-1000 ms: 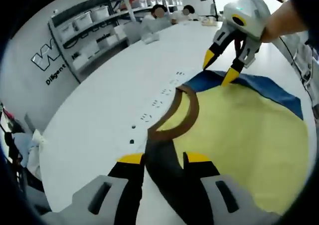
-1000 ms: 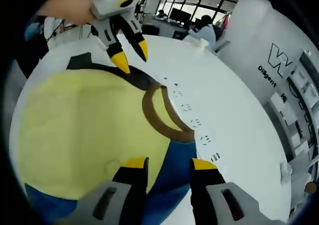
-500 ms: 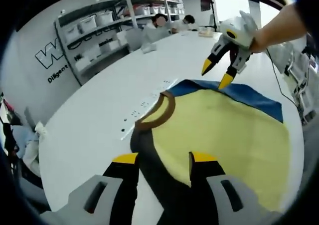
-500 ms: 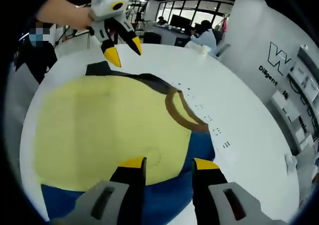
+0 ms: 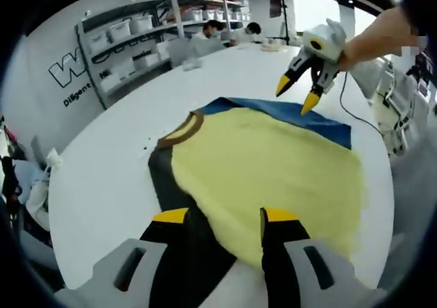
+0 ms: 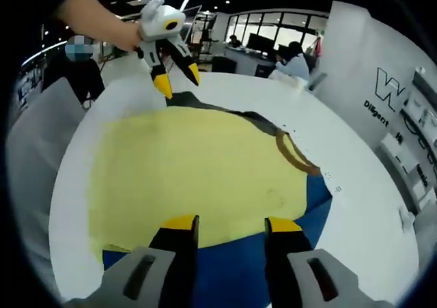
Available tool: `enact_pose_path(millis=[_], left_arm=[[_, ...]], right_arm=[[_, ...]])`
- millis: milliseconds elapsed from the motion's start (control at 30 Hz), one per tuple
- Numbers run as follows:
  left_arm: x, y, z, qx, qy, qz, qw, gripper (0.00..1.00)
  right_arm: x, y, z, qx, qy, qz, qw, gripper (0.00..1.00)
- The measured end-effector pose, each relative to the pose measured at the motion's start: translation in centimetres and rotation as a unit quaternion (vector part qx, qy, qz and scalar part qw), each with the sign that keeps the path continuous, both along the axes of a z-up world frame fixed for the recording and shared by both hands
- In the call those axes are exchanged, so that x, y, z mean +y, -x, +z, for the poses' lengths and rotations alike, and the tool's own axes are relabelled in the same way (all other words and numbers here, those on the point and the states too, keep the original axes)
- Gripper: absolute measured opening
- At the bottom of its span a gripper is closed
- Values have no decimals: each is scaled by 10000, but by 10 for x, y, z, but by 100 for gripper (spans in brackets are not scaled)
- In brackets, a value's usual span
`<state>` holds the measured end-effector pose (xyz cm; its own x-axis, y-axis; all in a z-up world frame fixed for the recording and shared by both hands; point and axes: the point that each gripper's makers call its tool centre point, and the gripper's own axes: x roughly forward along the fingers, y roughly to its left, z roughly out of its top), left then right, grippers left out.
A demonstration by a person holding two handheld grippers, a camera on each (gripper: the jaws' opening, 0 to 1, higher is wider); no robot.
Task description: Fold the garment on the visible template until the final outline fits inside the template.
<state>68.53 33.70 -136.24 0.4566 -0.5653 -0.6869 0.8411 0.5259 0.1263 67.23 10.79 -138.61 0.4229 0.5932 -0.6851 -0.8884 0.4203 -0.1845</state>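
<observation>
Left fingers: the left gripper has its yellow-tipped jaws spread apart with nothing between them, hovering over the near edge of the garment.
Right fingers: the right gripper is likewise released, jaws parted and empty, above the blue sleeve.
Garment: a yellow shirt lying flat on the white table; ahead of the left fingers its yellow body spreads out, with the black sleeve running down between and to the left of the tips.
Collar: the brown collar sits ahead and left of the left fingers; ahead and right of the right ones.
Other gripper: in the left gripper view the right gripper hangs open beyond the garment's far blue edge.
Background: shelves with bins stand far beyond the left fingers; seated people beyond the right.
</observation>
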Motion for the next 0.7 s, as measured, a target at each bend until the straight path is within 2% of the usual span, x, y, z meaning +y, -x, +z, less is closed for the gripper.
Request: enact_pose_path(millis=[200, 400, 500, 700], left_arm=[[5, 57, -13, 116, -39, -252, 9996, 48], [5, 105, -37, 265, -148, -466, 9985, 46], [4, 119, -44, 324, -136, -461, 9983, 46], [7, 135, -52, 297, -253, -450, 9982, 44]], right_arm=[[6, 55, -6, 33, -9, 238, 9997, 35], [8, 102, -20, 159, 75, 372, 9992, 33], [6, 119, -28, 210, 158, 407, 9988, 32], [7, 143, -39, 303, 217, 432, 9984, 25]])
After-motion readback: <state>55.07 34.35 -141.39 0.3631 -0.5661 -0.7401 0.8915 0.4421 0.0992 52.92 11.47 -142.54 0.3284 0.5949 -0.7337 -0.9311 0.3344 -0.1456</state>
